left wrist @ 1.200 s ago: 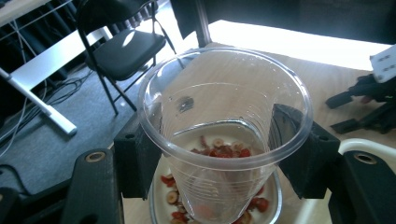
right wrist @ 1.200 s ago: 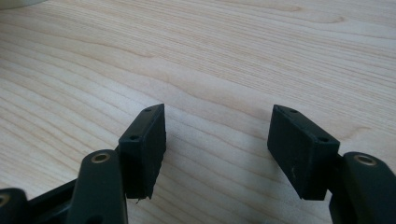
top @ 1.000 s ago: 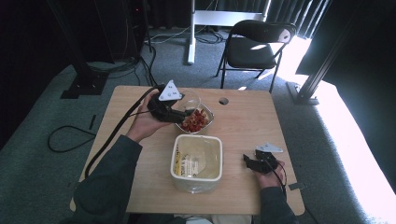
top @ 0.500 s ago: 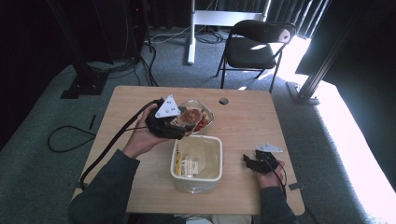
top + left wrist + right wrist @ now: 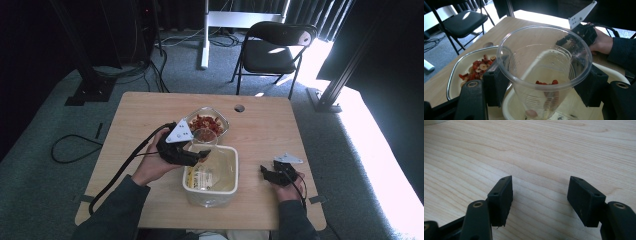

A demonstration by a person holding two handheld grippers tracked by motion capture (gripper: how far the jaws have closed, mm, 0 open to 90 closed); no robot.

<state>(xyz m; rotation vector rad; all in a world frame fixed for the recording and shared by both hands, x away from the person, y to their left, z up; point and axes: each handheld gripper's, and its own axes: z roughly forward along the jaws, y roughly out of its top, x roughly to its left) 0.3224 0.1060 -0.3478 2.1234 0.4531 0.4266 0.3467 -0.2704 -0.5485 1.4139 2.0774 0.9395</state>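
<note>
The clear plastic cup (image 5: 544, 72) is glossy and see-through, with fine moulded ridges around its wall. The dried red fruit pieces (image 5: 477, 68) look wrinkled and matt. Their shallow dish (image 5: 456, 72) has a shiny rim, seemingly clear plastic or glass. The cream tub (image 5: 212, 172) is smooth, slightly glossy plastic. The table (image 5: 549, 147) is pale wood with visible grain and a matt finish. The right gripper (image 5: 540, 200) has matt black, ribbed pads.
</note>
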